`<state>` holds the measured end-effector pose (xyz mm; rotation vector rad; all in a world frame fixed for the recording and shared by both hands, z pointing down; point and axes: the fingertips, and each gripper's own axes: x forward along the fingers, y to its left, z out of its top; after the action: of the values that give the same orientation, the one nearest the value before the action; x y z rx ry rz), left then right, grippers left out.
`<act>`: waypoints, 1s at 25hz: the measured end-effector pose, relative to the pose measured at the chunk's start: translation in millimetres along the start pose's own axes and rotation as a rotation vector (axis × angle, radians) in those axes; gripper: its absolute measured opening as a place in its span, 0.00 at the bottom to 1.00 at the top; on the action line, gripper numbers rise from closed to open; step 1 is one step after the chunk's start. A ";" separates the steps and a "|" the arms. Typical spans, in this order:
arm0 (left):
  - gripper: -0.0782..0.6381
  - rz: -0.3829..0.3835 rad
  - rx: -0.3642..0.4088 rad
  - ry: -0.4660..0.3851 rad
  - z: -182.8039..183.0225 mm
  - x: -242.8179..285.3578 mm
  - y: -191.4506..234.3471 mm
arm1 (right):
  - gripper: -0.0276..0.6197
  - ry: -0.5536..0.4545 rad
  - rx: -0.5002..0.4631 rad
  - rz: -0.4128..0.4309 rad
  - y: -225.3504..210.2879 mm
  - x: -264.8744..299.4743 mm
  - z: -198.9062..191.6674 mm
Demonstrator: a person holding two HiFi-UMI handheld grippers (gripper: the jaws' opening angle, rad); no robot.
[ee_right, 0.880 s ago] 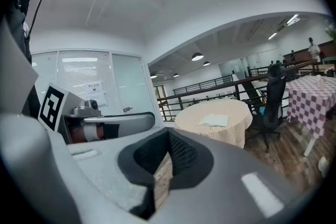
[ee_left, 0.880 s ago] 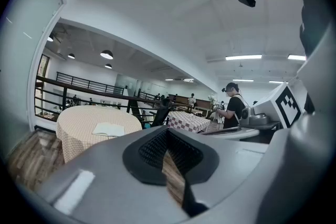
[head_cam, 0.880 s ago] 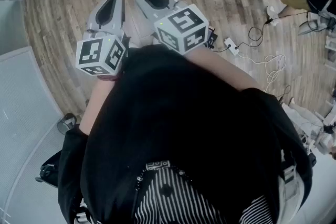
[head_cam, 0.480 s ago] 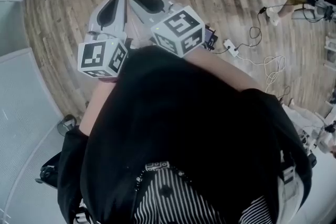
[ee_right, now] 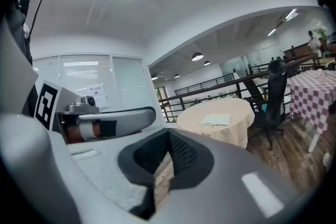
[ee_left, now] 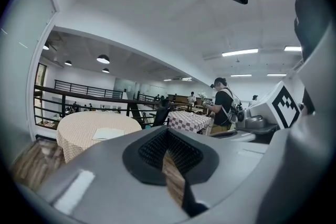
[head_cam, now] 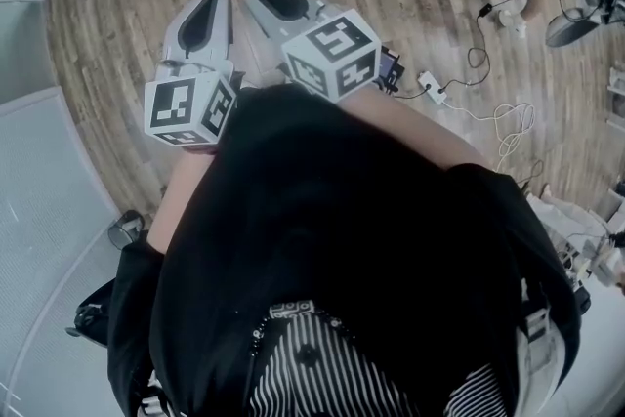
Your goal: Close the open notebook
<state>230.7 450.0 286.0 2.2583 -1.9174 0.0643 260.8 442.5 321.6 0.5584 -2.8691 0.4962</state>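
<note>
- The notebook (ee_right: 216, 119) lies flat on the round table (ee_right: 236, 136) with the tan cloth, well apart from both grippers.
- It looks small and pale. It is too far off to tell if it is open or closed.
- In the head view only the edge of that table shows at the top, and the notebook is cut off there.
- The left gripper (ee_left: 167, 132) has its jaws pressed together at the tips, with nothing between them. Only wood floor (ee_left: 170, 173) shows through the gap.
- The right gripper (ee_right: 169, 136) is closed too and holds nothing.
- Both grippers are side by side in the air above the floor, pointing toward the table.
- The person's black top (head_cam: 342, 239) hides most of both arms and much of the floor.
</note>
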 end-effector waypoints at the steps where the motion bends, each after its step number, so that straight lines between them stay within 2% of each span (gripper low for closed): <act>1: 0.09 -0.005 0.004 0.000 0.7 0.7 -1.5 | 0.05 -0.003 -0.001 0.003 0.7 -0.8 0.3; 7: 0.09 -0.038 0.012 0.001 3.1 7.6 -8.5 | 0.05 -0.021 -0.004 0.003 -0.8 -2.1 4.4; 12: 0.09 -0.056 0.002 0.002 3.0 7.8 -8.3 | 0.05 0.015 0.040 0.008 -0.5 0.1 -5.4; 19: 0.09 -0.118 0.005 0.028 -0.7 33.7 -6.7 | 0.05 -0.012 0.030 -0.061 -22.0 4.5 9.4; 25: 0.09 -0.166 0.009 0.018 6.8 61.4 -0.2 | 0.05 -0.011 0.025 -0.105 -42.0 20.5 18.1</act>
<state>240.7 389.1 288.4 2.4040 -1.7170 0.0711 256.6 392.5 321.6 0.7131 -2.8295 0.5146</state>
